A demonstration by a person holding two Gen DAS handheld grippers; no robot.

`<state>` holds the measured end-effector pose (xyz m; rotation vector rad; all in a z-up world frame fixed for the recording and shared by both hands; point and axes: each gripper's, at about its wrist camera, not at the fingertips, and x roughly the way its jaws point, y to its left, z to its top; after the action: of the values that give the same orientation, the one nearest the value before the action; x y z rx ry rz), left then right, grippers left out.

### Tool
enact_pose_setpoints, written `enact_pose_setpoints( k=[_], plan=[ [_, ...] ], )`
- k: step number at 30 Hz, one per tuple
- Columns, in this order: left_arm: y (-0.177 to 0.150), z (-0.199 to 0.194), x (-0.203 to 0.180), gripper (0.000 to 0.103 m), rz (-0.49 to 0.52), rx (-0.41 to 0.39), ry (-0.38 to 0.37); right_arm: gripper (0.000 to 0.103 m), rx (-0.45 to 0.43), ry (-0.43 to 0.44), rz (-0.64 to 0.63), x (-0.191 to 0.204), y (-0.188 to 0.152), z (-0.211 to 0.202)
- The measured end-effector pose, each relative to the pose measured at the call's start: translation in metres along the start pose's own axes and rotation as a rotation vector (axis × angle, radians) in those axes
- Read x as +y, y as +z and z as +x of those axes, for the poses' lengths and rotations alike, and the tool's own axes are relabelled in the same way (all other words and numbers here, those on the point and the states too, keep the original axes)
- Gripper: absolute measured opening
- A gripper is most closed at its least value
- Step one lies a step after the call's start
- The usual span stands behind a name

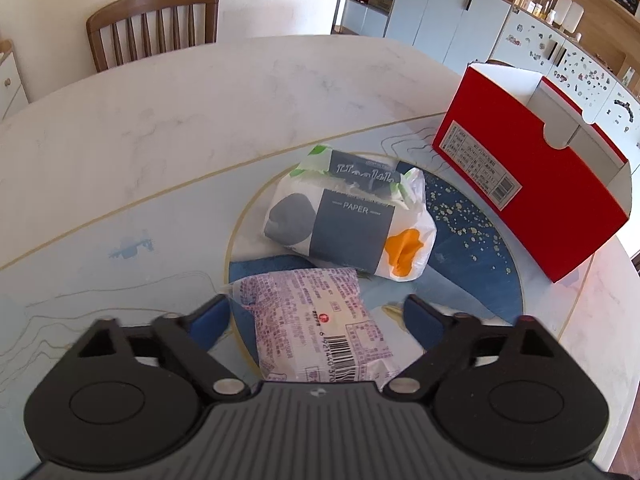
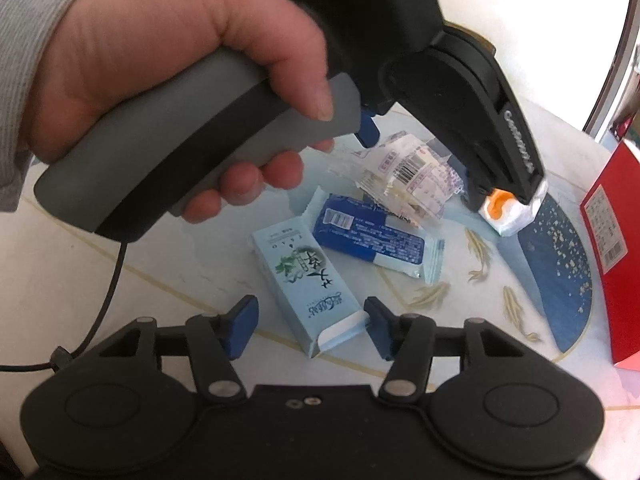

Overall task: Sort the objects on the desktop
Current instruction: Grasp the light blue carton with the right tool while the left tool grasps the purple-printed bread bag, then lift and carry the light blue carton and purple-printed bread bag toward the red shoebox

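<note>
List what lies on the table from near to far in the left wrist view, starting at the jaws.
Purple-printed packet between the open jaws → tissue pack marked PAPER → red box at far right → wooden chair beyond the table.

Bright daylight, soft shadows. Strong fisheye bending at edges: round white marble table point(image 1: 168, 120) rim curves. Right view slightly soft; glare washes out upper right. Matte black gripper housing point(image 2: 312, 432) reflects little light.
</note>
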<state>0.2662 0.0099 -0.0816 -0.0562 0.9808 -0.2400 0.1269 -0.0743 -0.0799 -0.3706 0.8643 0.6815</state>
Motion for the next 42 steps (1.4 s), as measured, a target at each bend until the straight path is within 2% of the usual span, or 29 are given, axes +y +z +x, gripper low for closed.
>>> enact_pose_setpoints(
  k=[3, 6, 11, 20, 24, 29, 42],
  plan=[
    [0.000, 0.002, 0.002, 0.068, 0.001, 0.009, 0.003, 0.047, 0.005, 0.010, 0.010, -0.002, 0.002, -0.001],
    [-0.001, 0.002, 0.002, 0.060, 0.006, 0.013, -0.003, 0.043, 0.008, 0.013, 0.007, -0.002, 0.003, -0.002],
    [-0.001, 0.002, 0.004, 0.057, 0.001, 0.013, -0.008, 0.038, 0.012, 0.019, 0.009, -0.002, 0.003, -0.004],
    [-0.002, -0.001, 0.006, 0.053, -0.009, 0.008, -0.007, 0.037, 0.028, 0.013, 0.070, -0.014, -0.003, -0.016],
    [-0.003, -0.002, 0.006, 0.053, -0.014, 0.007, -0.002, 0.035, 0.028, 0.011, 0.091, -0.033, -0.011, -0.026],
    [-0.005, -0.007, 0.003, 0.053, -0.001, -0.001, 0.008, 0.028, 0.019, 0.004, 0.140, -0.045, -0.020, -0.041],
    [-0.011, -0.031, -0.006, 0.052, -0.004, -0.036, 0.006, 0.028, -0.022, -0.074, 0.327, -0.103, -0.045, -0.057]
  ],
)
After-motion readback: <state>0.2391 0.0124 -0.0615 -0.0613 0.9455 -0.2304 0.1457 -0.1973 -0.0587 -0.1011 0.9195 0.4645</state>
